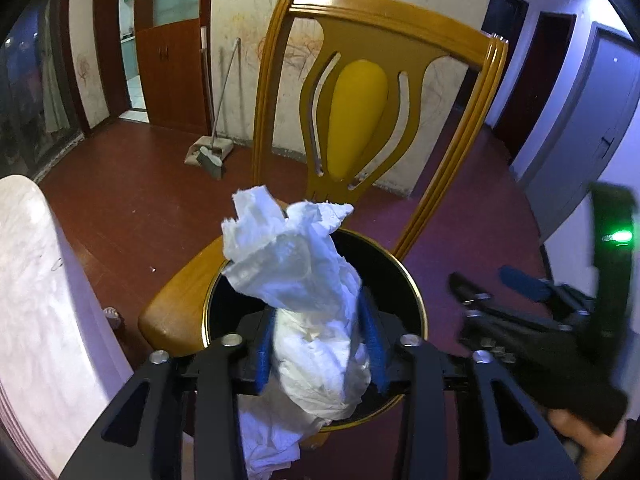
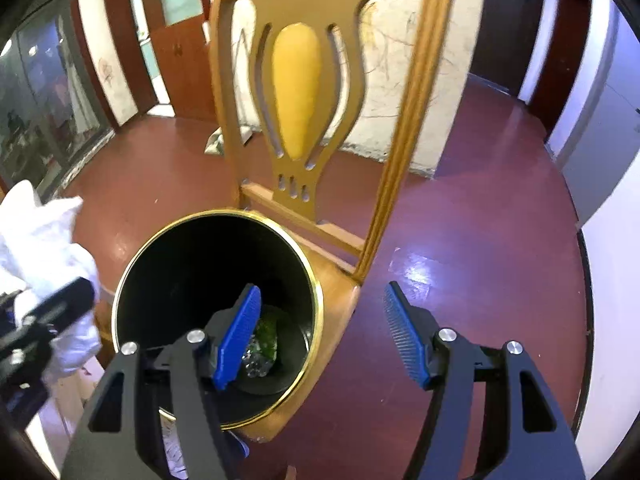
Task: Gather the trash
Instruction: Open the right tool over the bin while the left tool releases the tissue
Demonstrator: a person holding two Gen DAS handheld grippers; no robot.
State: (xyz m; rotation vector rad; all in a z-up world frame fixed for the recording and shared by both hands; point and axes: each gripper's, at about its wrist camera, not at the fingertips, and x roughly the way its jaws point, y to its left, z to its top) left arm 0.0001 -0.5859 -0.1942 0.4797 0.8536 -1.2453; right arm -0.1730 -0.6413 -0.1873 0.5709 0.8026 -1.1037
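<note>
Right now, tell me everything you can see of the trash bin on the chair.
The trash bin is a round, open-topped can, black inside with a thin gold rim, apparently hard and glossy. It rests on the wooden chair seat, in front of the backrest. At its bottom lies crumpled green and clear trash. The left claw holds a white tissue wad over its mouth; the right claw hangs open at its rim.

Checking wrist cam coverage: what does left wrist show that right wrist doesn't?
Left wrist only: the left gripper shut on the crumpled white tissue wad above the bin, and a broom with dustpan by the wall.

Right wrist only: the open, empty right gripper, and green and clear crumpled trash at the bin's bottom.

Both: the black gold-rimmed round bin on the yellow wooden chair.
</note>
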